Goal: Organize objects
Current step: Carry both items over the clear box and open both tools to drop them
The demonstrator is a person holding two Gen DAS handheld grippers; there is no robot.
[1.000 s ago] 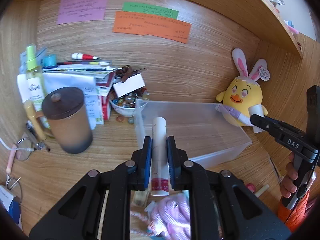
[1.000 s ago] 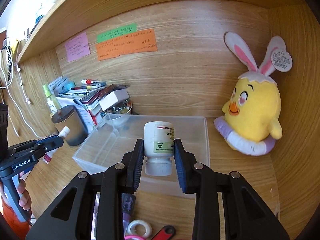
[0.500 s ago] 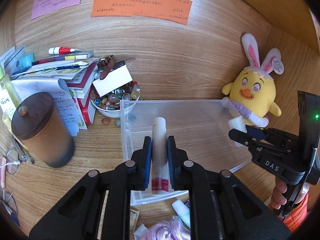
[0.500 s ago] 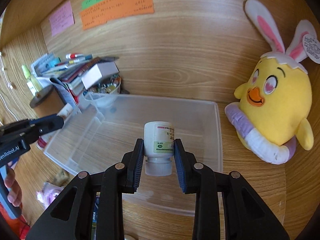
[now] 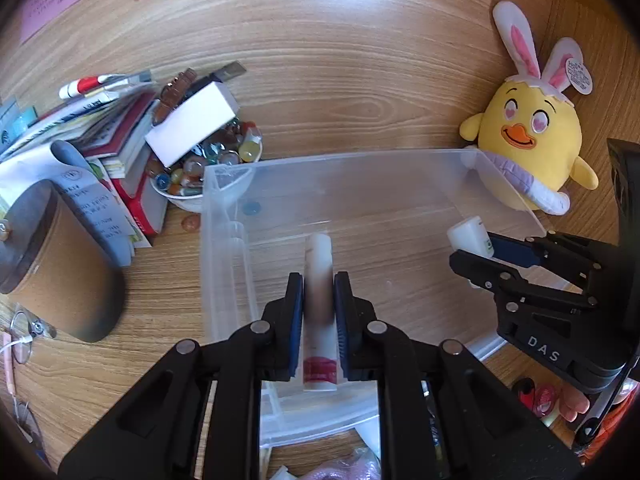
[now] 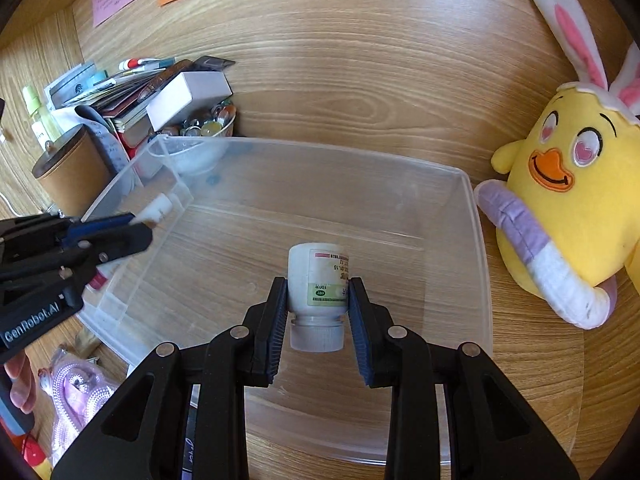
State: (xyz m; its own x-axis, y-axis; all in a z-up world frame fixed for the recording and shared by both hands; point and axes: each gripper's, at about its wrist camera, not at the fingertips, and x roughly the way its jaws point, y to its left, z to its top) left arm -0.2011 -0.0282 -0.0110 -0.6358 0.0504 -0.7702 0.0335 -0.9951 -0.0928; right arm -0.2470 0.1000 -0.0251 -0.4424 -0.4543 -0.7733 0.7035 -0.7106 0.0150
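Observation:
A clear plastic bin [image 5: 224,264] [image 6: 476,240] stands on the wooden desk. My left gripper [image 5: 319,280] is shut on a white tube with a red label [image 5: 318,260] and holds it over the bin's left part; it also shows in the right wrist view [image 6: 132,228]. My right gripper [image 6: 318,284] is shut on a white pill bottle [image 6: 318,276], cap toward the camera, held above the bin's floor. It also shows in the left wrist view [image 5: 472,250] over the bin's right side, bottle [image 5: 468,236] at its tips.
A yellow chick plush [image 5: 528,144] [image 6: 572,208] sits right of the bin. A brown lidded canister [image 5: 52,264], stacked books [image 5: 112,140] and a bowl of glass pebbles [image 5: 208,168] with a white box [image 5: 192,122] stand to the left. Pink cord [image 6: 76,392] lies at the front.
Both grippers have moved forward and down over the bin, each still holding its object. The bin and plush look larger and closer.

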